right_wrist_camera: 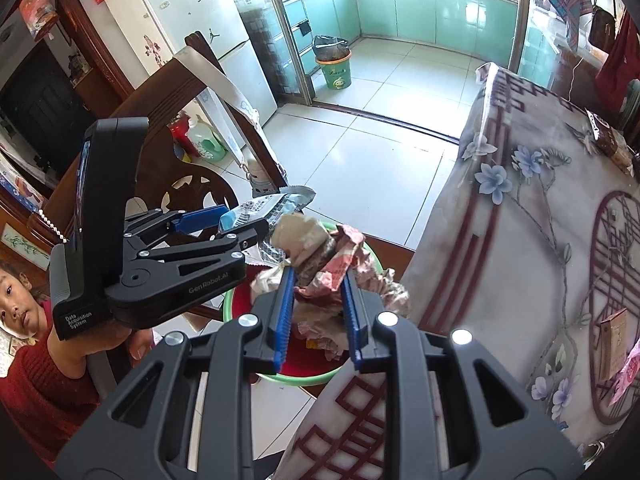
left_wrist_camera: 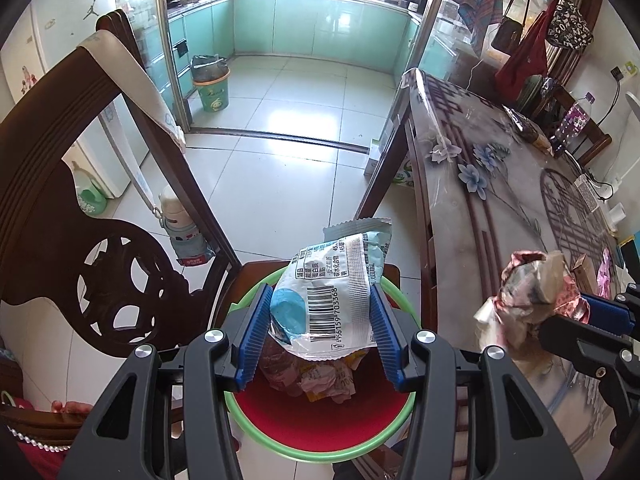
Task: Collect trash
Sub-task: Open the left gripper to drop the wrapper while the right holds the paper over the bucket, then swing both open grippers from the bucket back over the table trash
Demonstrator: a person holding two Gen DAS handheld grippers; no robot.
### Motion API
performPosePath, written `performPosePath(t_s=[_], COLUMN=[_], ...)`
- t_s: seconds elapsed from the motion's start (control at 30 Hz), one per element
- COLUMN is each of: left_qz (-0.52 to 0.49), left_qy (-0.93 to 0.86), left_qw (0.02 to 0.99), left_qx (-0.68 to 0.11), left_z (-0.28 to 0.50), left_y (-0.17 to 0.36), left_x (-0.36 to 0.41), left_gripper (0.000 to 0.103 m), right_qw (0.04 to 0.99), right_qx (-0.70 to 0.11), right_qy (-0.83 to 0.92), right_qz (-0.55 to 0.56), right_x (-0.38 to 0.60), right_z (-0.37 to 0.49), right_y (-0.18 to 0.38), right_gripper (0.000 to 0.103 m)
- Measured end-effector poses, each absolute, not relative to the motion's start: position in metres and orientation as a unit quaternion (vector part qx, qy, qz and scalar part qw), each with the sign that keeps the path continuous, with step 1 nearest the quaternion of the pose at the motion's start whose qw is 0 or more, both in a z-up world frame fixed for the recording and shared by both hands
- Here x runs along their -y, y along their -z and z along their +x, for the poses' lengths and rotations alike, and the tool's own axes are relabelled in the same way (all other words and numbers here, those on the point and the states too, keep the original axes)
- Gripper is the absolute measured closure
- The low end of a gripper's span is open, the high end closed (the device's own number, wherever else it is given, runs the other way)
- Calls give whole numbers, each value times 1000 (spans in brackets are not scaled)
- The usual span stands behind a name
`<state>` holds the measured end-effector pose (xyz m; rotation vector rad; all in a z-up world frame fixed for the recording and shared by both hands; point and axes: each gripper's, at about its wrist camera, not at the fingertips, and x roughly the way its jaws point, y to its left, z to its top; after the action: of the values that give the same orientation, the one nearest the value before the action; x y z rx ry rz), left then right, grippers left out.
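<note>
a white and blue snack wrapper (left_wrist_camera: 334, 292), barcode side up, is clamped between the blue pads of the left gripper (left_wrist_camera: 320, 320). it is held just above a red basin with a green rim (left_wrist_camera: 320, 412) that rests on a dark wooden chair (left_wrist_camera: 92, 240). crumpled wrappers (left_wrist_camera: 320, 380) are seen lying in the far part of the basin, under the held wrapper.

a crumpled wad of pink and beige paper (right_wrist_camera: 320, 268) is pinched between the pads of the right gripper (right_wrist_camera: 318, 312), whose jaws are set narrow on it. in the right wrist view the wad is held over the right edge of the basin (right_wrist_camera: 280, 376), just left of the table edge. in the left wrist view the same wad (left_wrist_camera: 532, 292) is seen at the right, in front of the table side, with the right gripper (left_wrist_camera: 592, 324) behind it.

the table (right_wrist_camera: 540, 220) is covered by a floral cloth under clear plastic. a small box (right_wrist_camera: 612, 344) and a pink wrapper (right_wrist_camera: 632, 372) are seen lying near its right edge, and a dark snack packet (right_wrist_camera: 608, 140) lies at its far end. a lined waste bin (left_wrist_camera: 211, 86) stands on the tiled floor by the kitchen doorway, well apart from the chair. a person in a red top (right_wrist_camera: 36, 380) is seen at the left, a hand (right_wrist_camera: 120, 340) wrapped around the left gripper's handle.
</note>
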<state>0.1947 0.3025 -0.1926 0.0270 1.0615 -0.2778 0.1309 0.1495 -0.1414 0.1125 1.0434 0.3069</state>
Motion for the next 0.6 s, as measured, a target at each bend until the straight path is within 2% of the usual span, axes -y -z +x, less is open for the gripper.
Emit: performPosePath(t_s=[0.17, 0.23, 0.3, 0.33, 0.37, 0.4, 0.6], left_qz=[15, 15, 12, 10, 9, 9, 9], left_qy=[129, 126, 122, 119, 116, 113, 116], left_qw=[854, 855, 856, 857, 858, 860, 862], left_qx=[-503, -503, -501, -501, -501, -498, -494], left_z=[198, 199, 201, 202, 204, 204, 203], left_y=[192, 193, 193, 193, 193, 192, 188], left_x=[-303, -303, -306, -307, -308, -309, -308], left_gripper=[56, 51, 49, 44, 34, 31, 31], right_qw=[856, 856, 855, 856, 857, 859, 862], right_qx=[-492, -491, -492, -492, -490, -488, -486], right_qy=[-151, -152, -151, -147, -144, -141, -127], right_qz=[51, 54, 58, 63, 67, 70, 71], right_x=[-151, -151, -150, -148, -147, -144, -128], right_z=[133, 135, 135, 136, 136, 135, 125], right_y=[140, 141, 143, 143, 143, 143, 140], right_gripper=[80, 78, 66, 56, 52, 52, 52])
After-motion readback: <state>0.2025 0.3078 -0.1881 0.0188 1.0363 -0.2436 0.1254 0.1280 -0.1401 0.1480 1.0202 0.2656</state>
